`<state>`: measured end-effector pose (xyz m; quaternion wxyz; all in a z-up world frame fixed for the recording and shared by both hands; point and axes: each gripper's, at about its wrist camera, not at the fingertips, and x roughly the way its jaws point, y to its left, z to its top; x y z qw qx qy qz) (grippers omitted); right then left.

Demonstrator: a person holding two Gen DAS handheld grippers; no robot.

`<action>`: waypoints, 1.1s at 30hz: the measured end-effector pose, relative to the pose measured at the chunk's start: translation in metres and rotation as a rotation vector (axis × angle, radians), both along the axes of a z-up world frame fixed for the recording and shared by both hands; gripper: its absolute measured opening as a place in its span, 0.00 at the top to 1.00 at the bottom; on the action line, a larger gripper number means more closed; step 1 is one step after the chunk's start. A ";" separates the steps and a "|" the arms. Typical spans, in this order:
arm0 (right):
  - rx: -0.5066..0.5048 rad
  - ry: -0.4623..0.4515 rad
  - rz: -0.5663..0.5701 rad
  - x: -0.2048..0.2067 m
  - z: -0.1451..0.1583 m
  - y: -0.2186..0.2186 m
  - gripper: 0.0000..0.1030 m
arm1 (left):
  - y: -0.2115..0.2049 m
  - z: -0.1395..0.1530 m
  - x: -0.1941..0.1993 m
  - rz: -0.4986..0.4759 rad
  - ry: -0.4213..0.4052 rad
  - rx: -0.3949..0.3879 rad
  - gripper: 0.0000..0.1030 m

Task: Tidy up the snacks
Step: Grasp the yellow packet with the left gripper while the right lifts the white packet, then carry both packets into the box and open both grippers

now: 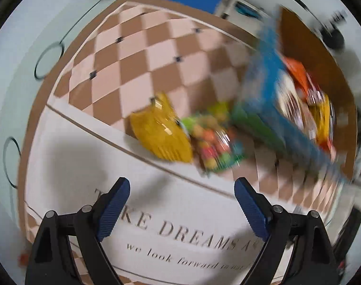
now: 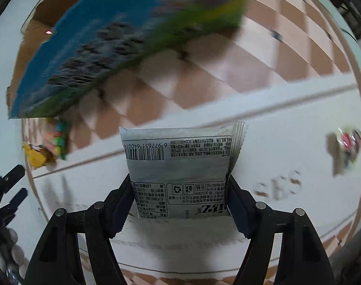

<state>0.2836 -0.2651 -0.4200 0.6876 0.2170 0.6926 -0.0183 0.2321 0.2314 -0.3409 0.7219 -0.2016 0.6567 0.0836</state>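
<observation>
Right claw grips packet; box holds snacks.

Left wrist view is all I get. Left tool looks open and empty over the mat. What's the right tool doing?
Observer: The right tool is shut on a grey snack packet, barcode side facing the camera.
Operator: Anything on the mat I can't see from here?
Observer: Yes, a small clear-wrapped sweet with red inside lies alone on the white band of the mat, right of the packet.
Operator: Does the right view see my tool?
Observer: Yes, the left tool shows at its left edge, fingers apart, nothing between them.
</observation>
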 end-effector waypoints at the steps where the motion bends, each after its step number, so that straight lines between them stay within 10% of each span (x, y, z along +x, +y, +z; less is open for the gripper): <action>1: 0.005 -0.005 0.009 0.008 0.003 0.010 0.27 | 0.010 -0.006 0.006 0.028 0.007 -0.020 0.13; 9: 0.004 -0.018 0.074 0.047 0.017 0.070 0.27 | 0.035 -0.052 0.039 0.088 0.074 -0.137 0.14; 12: 0.002 -0.013 0.086 0.052 0.016 0.074 0.27 | 0.039 -0.058 0.042 0.090 0.056 -0.124 0.57; 33: 0.076 -0.078 0.155 0.025 0.056 0.088 0.27 | -0.009 0.017 -0.044 -0.087 -0.057 -0.150 0.57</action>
